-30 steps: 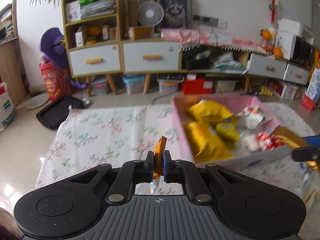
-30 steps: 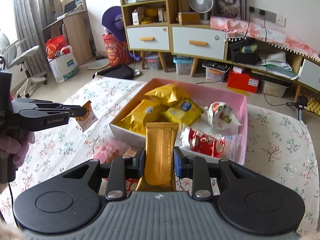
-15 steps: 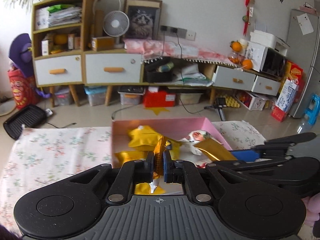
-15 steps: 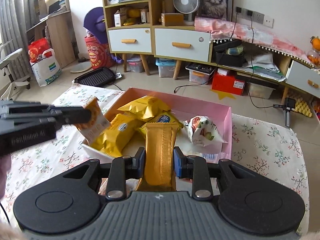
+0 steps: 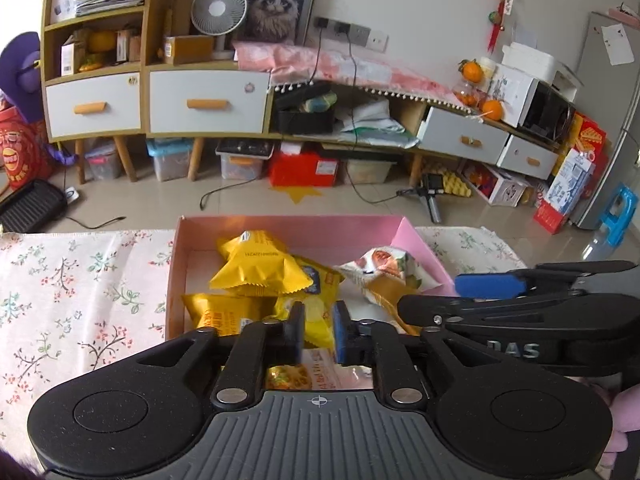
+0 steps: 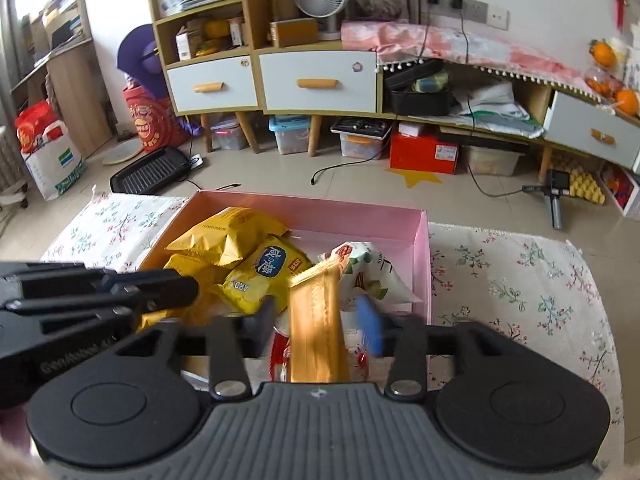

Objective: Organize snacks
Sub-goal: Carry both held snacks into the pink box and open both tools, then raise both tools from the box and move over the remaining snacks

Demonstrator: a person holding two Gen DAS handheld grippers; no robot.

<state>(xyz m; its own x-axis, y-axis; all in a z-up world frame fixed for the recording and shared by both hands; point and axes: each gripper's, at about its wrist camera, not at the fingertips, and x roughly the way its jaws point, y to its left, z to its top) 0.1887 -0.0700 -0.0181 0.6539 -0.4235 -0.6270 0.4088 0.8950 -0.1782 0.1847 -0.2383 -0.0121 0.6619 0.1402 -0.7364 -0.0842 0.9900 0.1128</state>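
Observation:
A pink box [image 5: 304, 229] on the flowered tablecloth holds several yellow snack bags [image 5: 256, 268] and a white-green packet [image 5: 384, 266]. My left gripper [image 5: 317, 332] is open over the box's near edge, and a small orange-printed packet [image 5: 304, 372] lies loose below its jaws. My right gripper [image 6: 320, 320] is open over the box [image 6: 420, 256], and the gold bar [image 6: 318, 328] stands loose between its spread fingers, touching neither pad. The right gripper also shows in the left wrist view [image 5: 480, 292]; the left one shows in the right wrist view [image 6: 120, 292].
The flowered tablecloth [image 5: 80, 280] spreads to the left and right [image 6: 520, 280] of the box. Beyond the table are a floor with a black grill pan [image 6: 152, 172], cables, storage bins and a low cabinet [image 5: 200, 100].
Both grippers moved over the pink box and opened. The left let go of its small orange packet; the right let go of the gold bar, which now tilts free between its fingers.

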